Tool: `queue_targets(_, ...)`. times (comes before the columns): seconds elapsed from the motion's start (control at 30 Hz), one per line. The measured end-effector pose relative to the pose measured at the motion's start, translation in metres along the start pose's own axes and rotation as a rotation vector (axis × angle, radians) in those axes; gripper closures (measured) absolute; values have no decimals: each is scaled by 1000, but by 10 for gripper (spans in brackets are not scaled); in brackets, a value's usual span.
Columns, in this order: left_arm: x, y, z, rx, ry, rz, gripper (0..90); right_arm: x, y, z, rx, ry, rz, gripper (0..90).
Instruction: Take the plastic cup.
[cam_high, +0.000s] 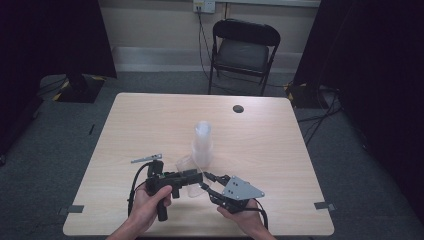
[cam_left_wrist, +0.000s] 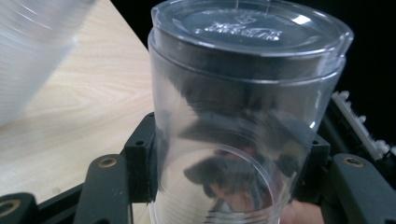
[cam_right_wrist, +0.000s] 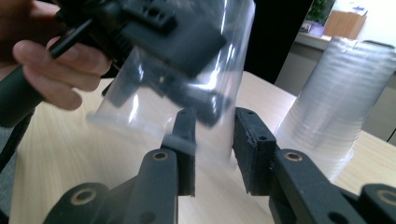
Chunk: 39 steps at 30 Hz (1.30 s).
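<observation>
The bench (cam_high: 150, 125) carries a tall stack of clear plastic cups (cam_high: 202, 145), standing mouth down near its middle. Just in front of that stack, lifted off the wood near the person's edge, is a single clear cup (cam_high: 192, 185), and the work in hand looks to be separating it from whatever is nested with it.

The left tongs (cam_high: 196, 176) are pinching this cup across its wall; in the left gripper view the two black pads press on either side of the cup (cam_left_wrist: 243, 116), whose closed base points away from the camera. The right tongs (cam_high: 209, 181) are half spread; in the right gripper view the cup's rim end (cam_right_wrist: 177, 79) lies between and just beyond the tips, and I cannot tell whether either pad touches it.

To do this well, the left grip should stay firm but not crush the thin wall, since a squeezed cup binds on its neighbour. The right tongs would best close on the rim edge alone, then pull straight along the cup's axis, without twisting. Keep both clear of the stack, which could topple if knocked.
</observation>
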<state>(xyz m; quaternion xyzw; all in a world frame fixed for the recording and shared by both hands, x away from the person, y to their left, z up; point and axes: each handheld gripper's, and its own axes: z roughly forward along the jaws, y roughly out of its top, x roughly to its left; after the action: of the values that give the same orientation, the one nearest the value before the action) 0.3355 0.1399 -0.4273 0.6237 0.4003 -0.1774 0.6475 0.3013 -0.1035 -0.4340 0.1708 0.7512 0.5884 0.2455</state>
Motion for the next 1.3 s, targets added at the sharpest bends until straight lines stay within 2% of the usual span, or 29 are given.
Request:
queue_targets(0.03, 0, 0, 0, 0, 0, 0, 404, 0, 0, 0, 0, 0, 0, 701)
queue_targets(0.07, -3, -1, 2, 2, -20, -14, 404, -1, 0, 0, -11, -7, 0, 706)
queue_targets(0.2, -7, -2, 5, 5, -12, 5, 401, -1, 0, -1, -20, -14, -2, 703)
queue_targets(0.47, -8, -3, 6, 4, -32, -5, 395, 3, 2, -2, -52, -38, -31, 704)
queue_targets(0.7, -8, -5, 10, 33, -32, 13, 388, 2, 1, -4, -67, -52, -38, 767)
queue_targets(0.83, -8, -5, 10, 39, -32, 21, 347, 1, 1, -5, -74, -60, -35, 807)
queue_targets(0.97, -8, -5, 11, 30, -5, 48, 298, 0, 1, -7, -70, -76, -35, 825)
queue_targets(1.2, -9, -3, 9, 26, 12, 90, 233, -1, 1, -8, -61, -58, -25, 862)
queue_targets(1.27, -10, -2, 9, 30, 17, 112, 212, -2, 0, -8, -65, -62, -11, 866)
queue_targets(1.3, -12, -2, 8, 28, 32, 137, 200, -2, 0, -8, -63, -65, -8, 869)
